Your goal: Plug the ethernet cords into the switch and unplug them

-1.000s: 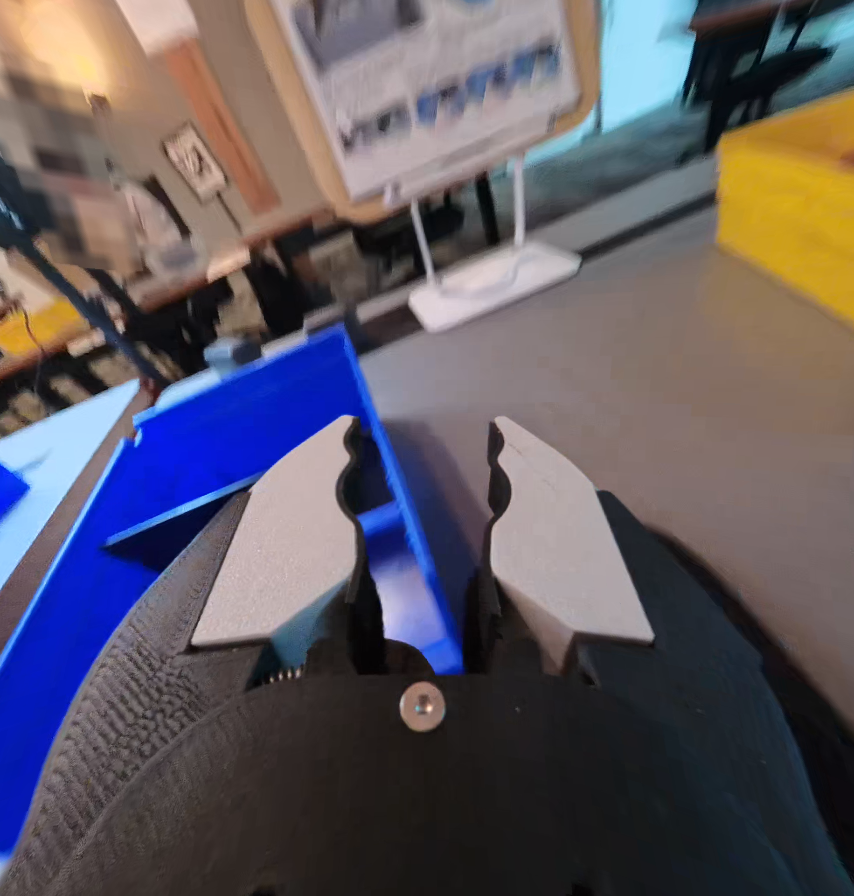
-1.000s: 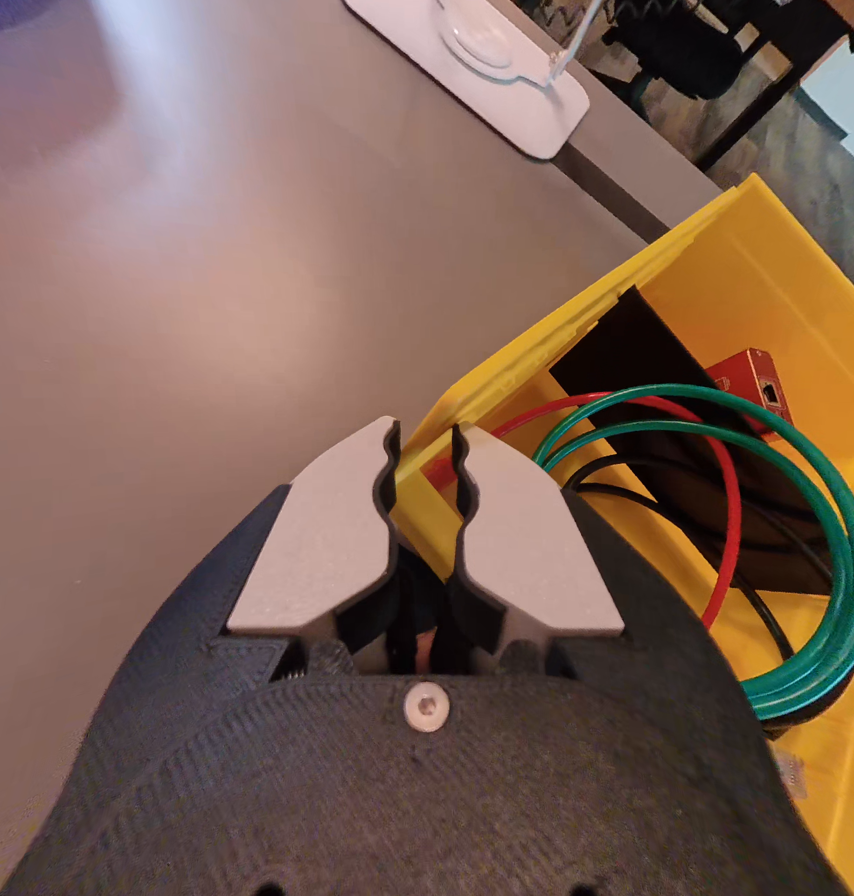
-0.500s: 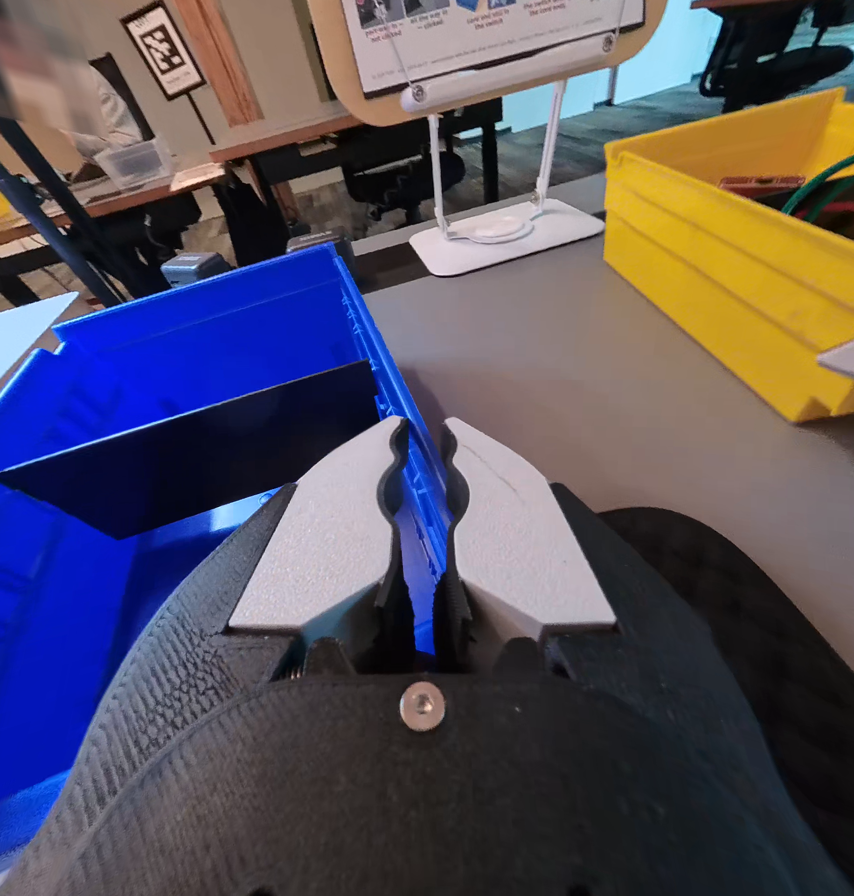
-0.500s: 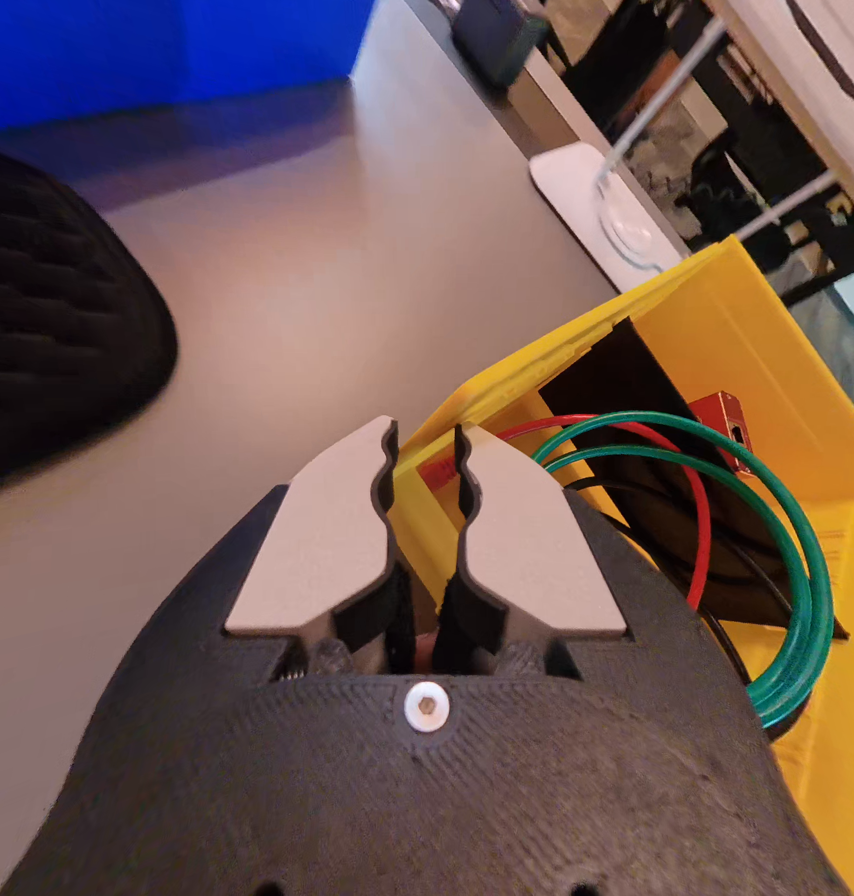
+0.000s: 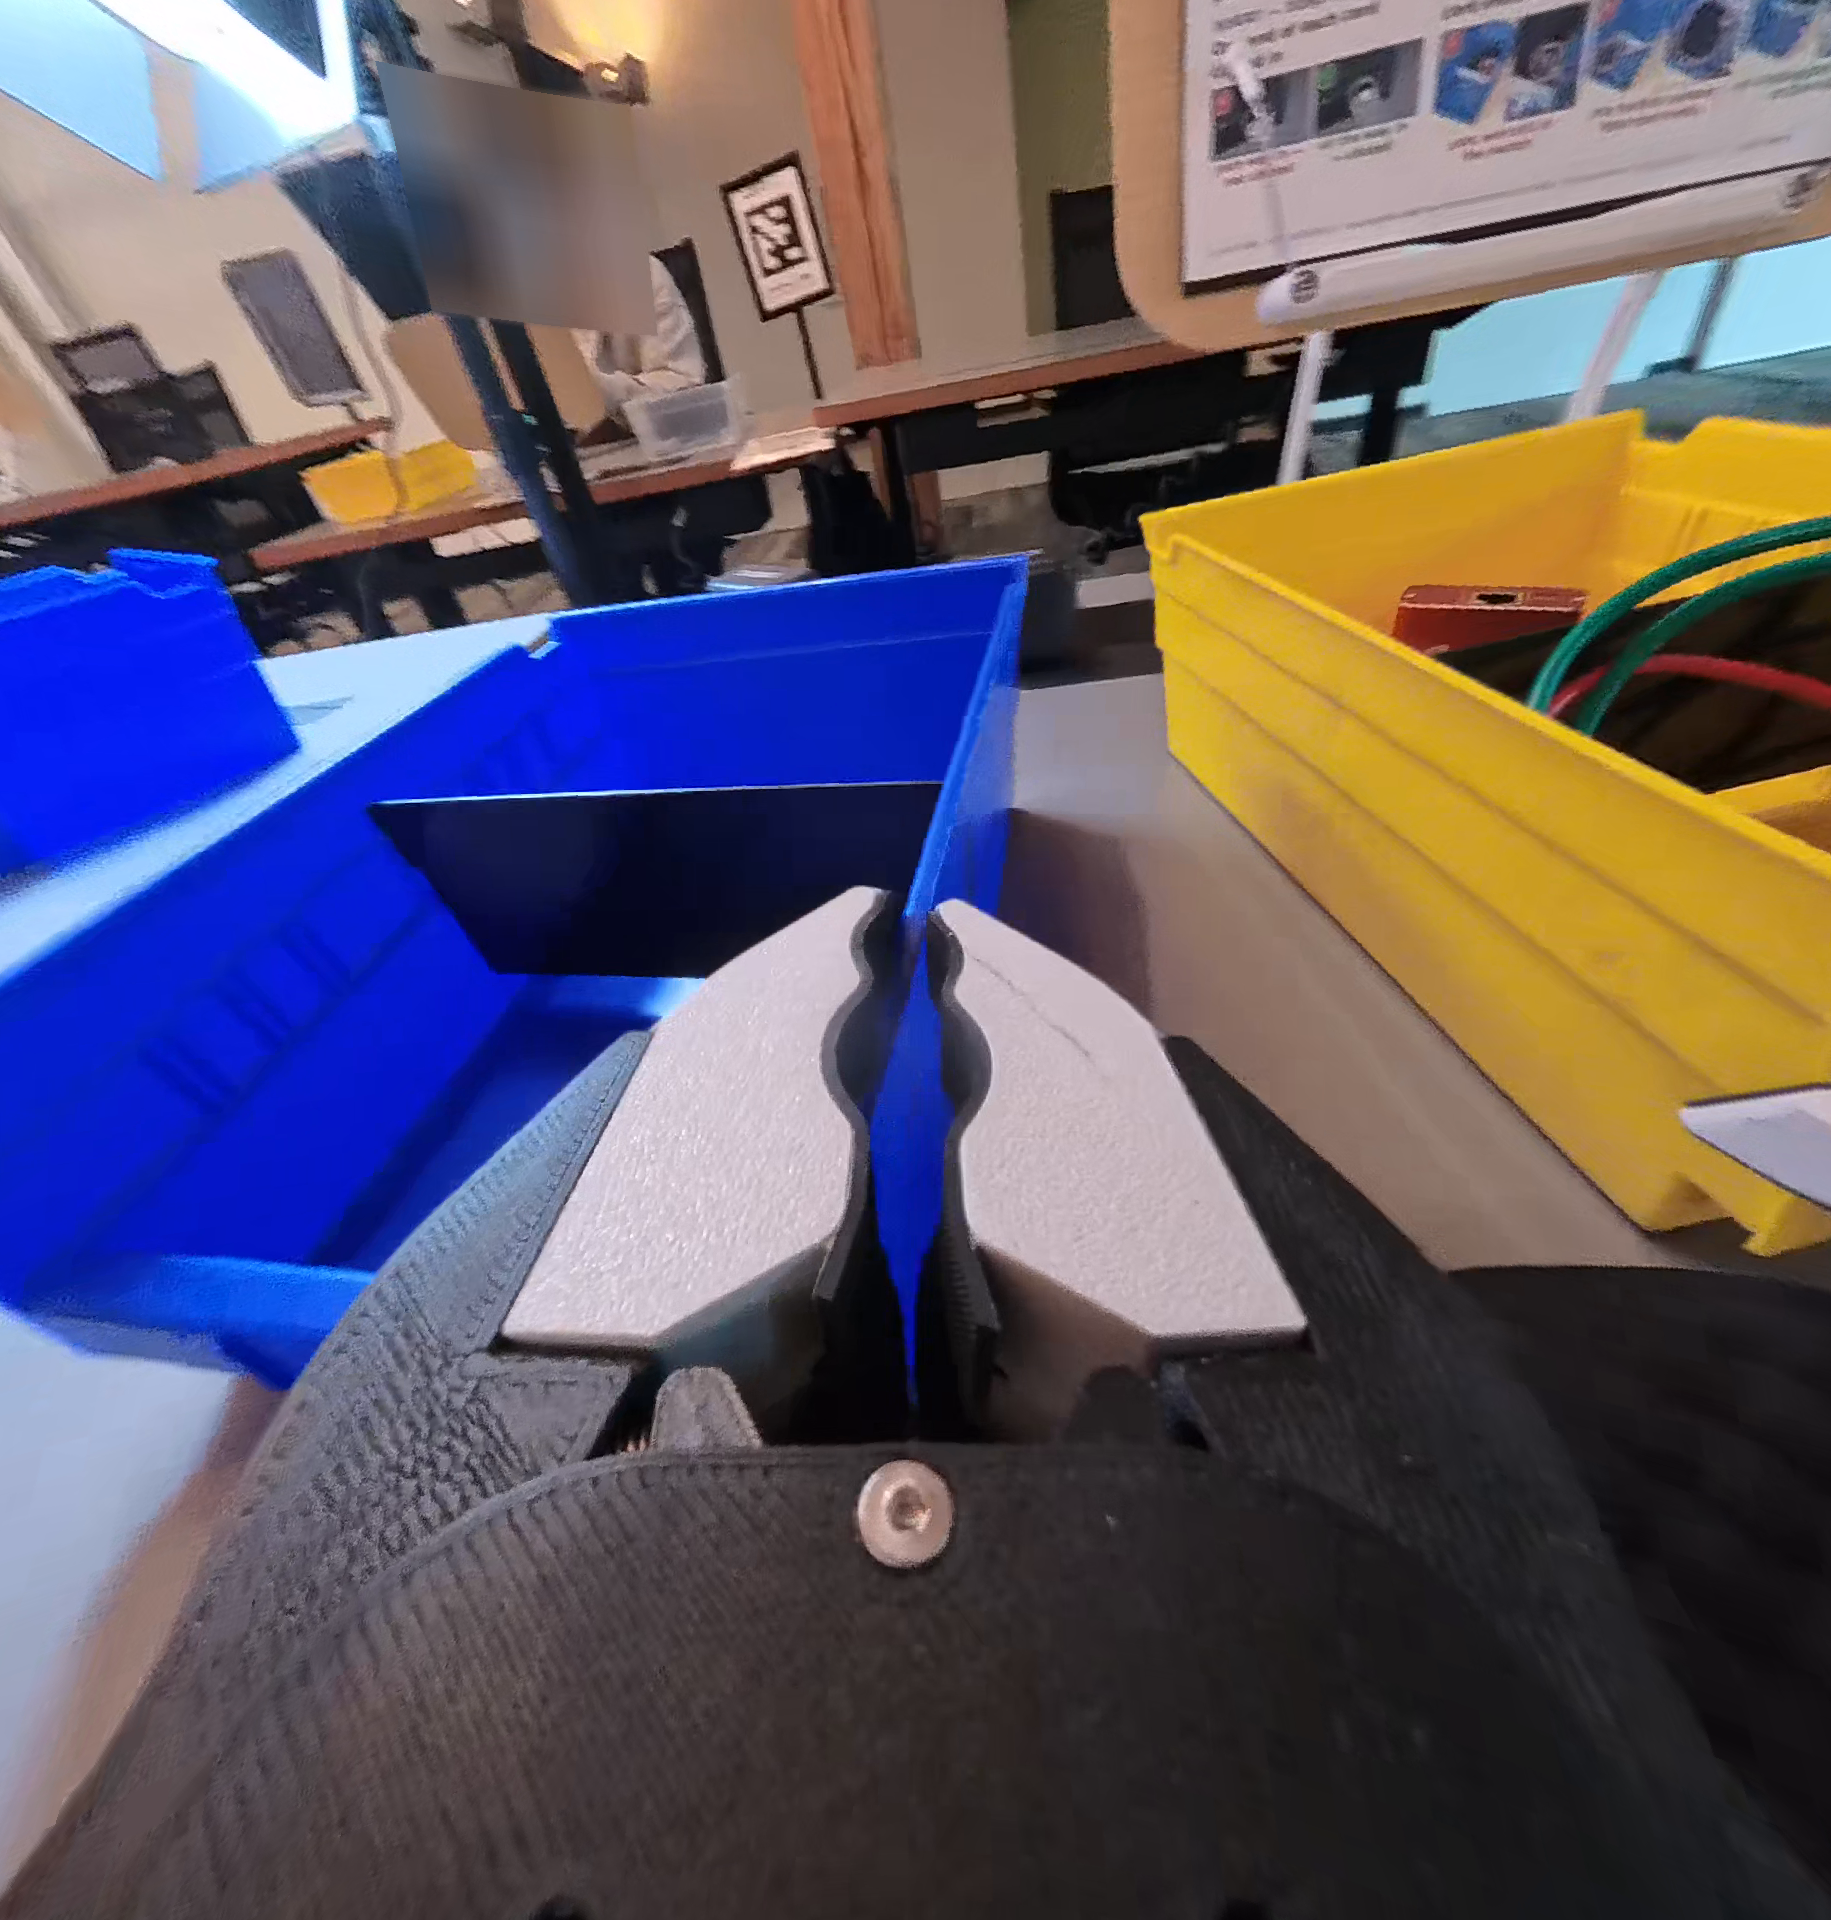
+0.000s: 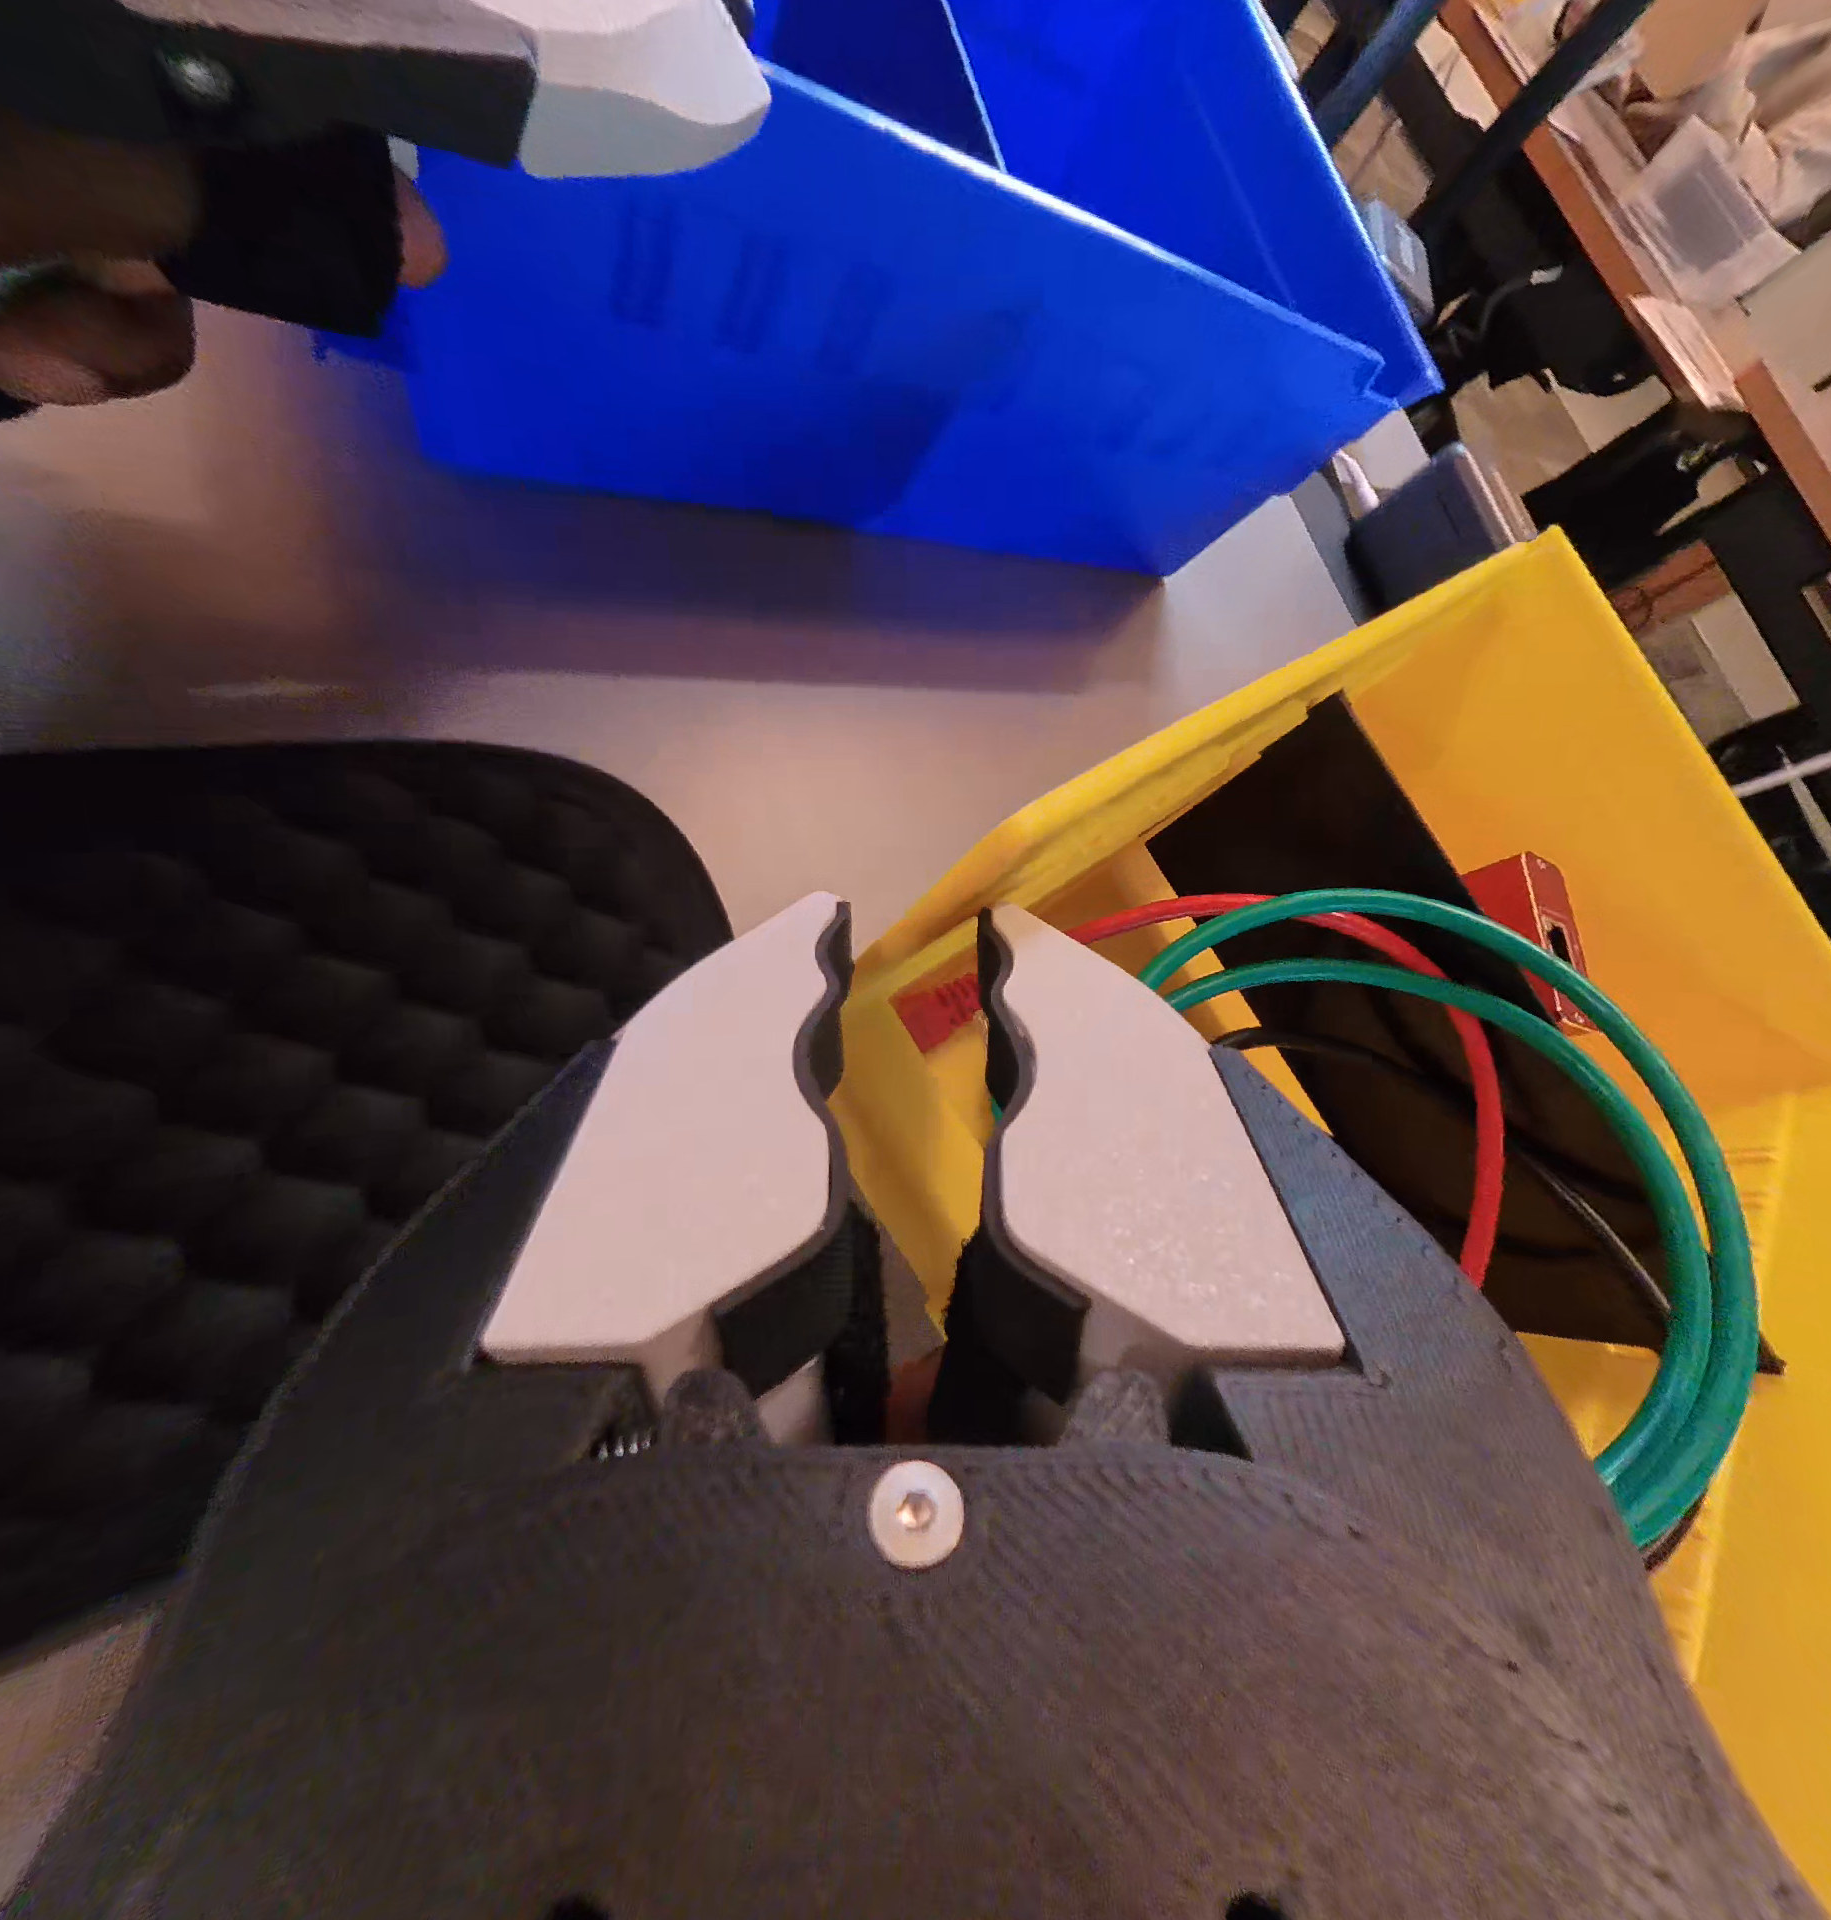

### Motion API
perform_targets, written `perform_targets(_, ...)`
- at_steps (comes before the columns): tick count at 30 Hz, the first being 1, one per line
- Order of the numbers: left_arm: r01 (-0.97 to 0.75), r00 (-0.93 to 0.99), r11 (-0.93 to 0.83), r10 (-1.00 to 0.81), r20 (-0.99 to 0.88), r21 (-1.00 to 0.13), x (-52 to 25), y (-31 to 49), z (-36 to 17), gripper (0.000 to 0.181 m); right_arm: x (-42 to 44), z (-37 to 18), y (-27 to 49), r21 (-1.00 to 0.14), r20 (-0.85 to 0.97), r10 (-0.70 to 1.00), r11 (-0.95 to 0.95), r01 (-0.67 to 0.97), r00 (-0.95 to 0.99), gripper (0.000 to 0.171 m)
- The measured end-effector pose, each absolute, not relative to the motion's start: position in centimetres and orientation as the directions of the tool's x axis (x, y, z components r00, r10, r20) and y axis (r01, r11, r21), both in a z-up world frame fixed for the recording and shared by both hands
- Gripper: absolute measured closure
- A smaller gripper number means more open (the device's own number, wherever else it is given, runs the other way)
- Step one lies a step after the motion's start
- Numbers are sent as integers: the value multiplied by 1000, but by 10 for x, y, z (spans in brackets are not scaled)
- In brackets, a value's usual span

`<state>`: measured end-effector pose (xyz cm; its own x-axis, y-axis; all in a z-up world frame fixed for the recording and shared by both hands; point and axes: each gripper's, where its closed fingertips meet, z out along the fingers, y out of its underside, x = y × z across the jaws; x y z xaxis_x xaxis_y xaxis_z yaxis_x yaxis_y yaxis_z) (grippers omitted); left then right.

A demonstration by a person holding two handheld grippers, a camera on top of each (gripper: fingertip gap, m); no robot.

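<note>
Both grippers clamp bin walls on the grey surface point(image 6: 682, 665).
Left gripper point(image 5: 913, 914) fingers are clenched on the blue bin point(image 5: 978, 727) wall; right gripper point(image 6: 913, 920) fingers grasp the yellow bin point(image 6: 1098, 800) rim. Inside the yellow bin lie green cord point(image 6: 1659, 1132), red cord point(image 6: 1477, 1091) and red switch point(image 6: 1534, 914). Bare surface separates the bins; desks stand beyond.

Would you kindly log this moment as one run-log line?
left gripper: shut on blue bin wall | right gripper: shut on yellow bin wall | cords, red switch: in yellow bin, untouched
</note>
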<state>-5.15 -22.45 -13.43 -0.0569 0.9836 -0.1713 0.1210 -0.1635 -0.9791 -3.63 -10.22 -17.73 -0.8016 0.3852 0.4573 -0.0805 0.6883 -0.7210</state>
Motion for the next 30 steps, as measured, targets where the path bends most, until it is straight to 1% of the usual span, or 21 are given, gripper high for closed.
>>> perform_targets(7, 134, -183, -236, 949, -258, -962, -47, -247, -132, 177, -29, -177, -130, -727, 462, 297, 666, -165, -836, 147)
perform_targets(9, 137, -200, -233, 945, -257, -963, -47, -248, -132, 177, -27, -177, -135, -722, 476, 266, 663, -200, -838, 147)
perform_targets(12, 113, -130, -155, 977, -169, -981, -50, -230, -134, 177, -24, -176, -136, -732, 472, 227, 640, -235, -852, 147)
perform_targets(13, 82, -78, -132, 987, -139, -988, -50, -220, -130, 181, -23, -177, -136, -744, 458, 221, 626, -235, -861, 147)
perform_targets(14, 48, -34, -95, 995, -96, -994, -48, -210, -124, 179, -22, -177, -136, -756, 443, 217, 612, -233, -870, 147)
perform_targets(15, 31, 6, -67, 998, -67, -997, -47, -202, -119, 173, -22, -177, -135, -766, 431, 216, 601, -229, -876, 147)
perform_targets(17, 4, 30, -59, 998, -59, -998, -43, -202, -106, 142, -22, -176, -132, -778, 419, 225, 589, -220, -880, 147)
perform_targets(18, -39, 17, -60, 998, -61, -997, -38, -210, -93, 130, -22, -173, -130, -787, 422, 244, 577, -219, -873, 144)
perform_targets(19, -93, -28, -59, 998, -57, -994, -31, -225, -80, 127, -22, -167, -130, -804, 427, 273, 551, -224, -862, 131)
perform_targets(20, -145, -86, -61, 995, -49, -988, -23, -246, -67, 126, -20, -157, -132, -826, 427, 301, 513, -233, -853, 124)
perform_targets(22, -203, -227, -38, 974, 9, -978, -6, -296, -57, 125, -10, -133, -141, -882, 403, 351, 394, -257, -845, 120)
perform_targets(24, -180, -342, 17, 936, 79, -983, 4, -348, -71, 124, 6, -113, -156, -917, 376, 359, 277, -287, -854, 115)
perform_targets(25, -130, -391, 51, 915, 98, -990, 4, -372, -88, 122, 13, -109, -164, -924, 368, 352, 246, -294, -861, 111)
perform_targets(27, 26, -479, 139, 871, 110, -990, 4, -414, -139, 114, 22, -114, -180, -933, 332, 323, 249, -258, -886, 107)
perform_targets(28, 77, -482, 194, 866, 134, -978, 2, -424, -160, 114, 23, -122, -188, -937, 302, 308, 269, -222, -902, 106)
perform_targets(29, 103, -422, 286, 880, 218, -953, -2, -422, -166, 120, 23, -128, -195, -940, 272, 299, 286, -186, -915, 104)
perform_targets(30, 92, -308, 331, 906, 289, -939, -7, -410, -164, 137, 22, -133, -200, -943, 244, 301, 294, -154, -922, 105)
